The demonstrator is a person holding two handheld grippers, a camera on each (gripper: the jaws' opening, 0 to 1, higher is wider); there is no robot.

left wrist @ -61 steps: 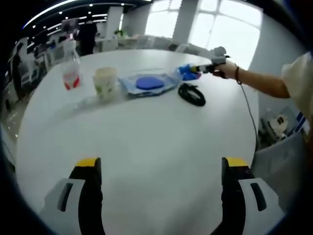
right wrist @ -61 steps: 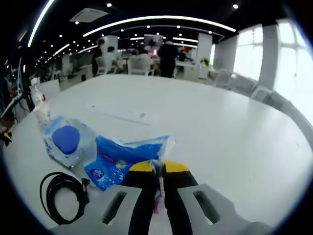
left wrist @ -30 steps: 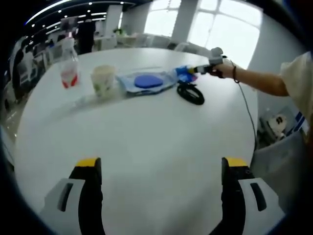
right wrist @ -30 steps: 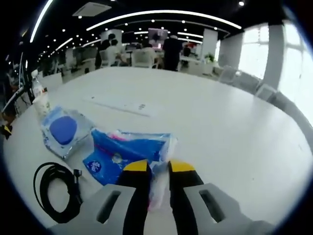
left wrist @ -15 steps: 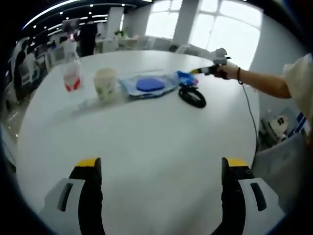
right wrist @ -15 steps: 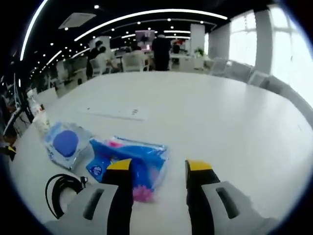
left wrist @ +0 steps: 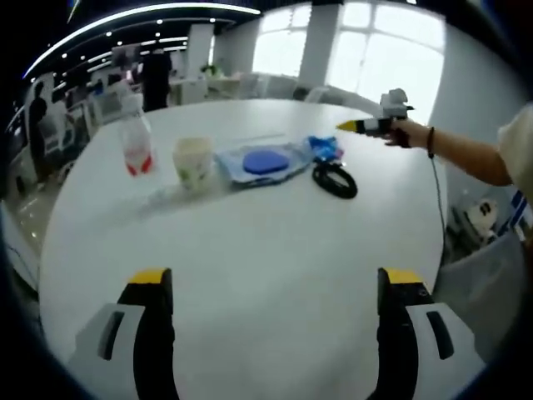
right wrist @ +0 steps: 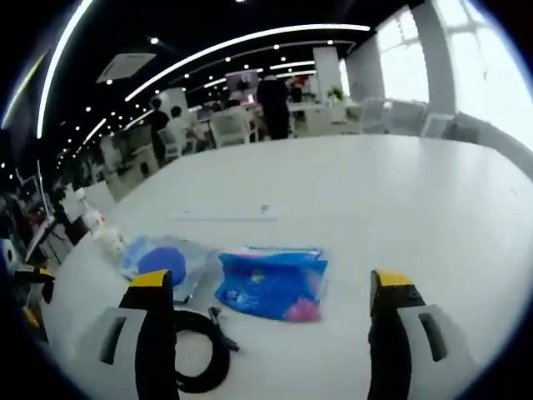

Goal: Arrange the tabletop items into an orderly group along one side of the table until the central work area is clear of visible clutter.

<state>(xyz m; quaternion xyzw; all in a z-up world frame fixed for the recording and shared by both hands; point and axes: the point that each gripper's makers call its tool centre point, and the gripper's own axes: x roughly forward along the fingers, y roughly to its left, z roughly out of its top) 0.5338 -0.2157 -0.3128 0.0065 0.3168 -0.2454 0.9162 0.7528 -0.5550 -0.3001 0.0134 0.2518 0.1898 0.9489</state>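
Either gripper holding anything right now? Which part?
Nothing held. Left gripper is open over bare table; right gripper is open, blue packet lying free.

My left gripper [left wrist: 275,287] hangs jaws apart over the white table [left wrist: 250,250]; beyond the paper cup [left wrist: 193,162] (bottle [left wrist: 136,133] beside it) lies a black cable [left wrist: 335,179].

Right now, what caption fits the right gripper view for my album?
Open right gripper above a blue packet, clear pouch and black cable on a white table.

It was an open-plan office: ceiling light strips [right wrist: 250,37], rows of desks and chairs [right wrist: 229,125], tall windows [left wrist: 391,50].
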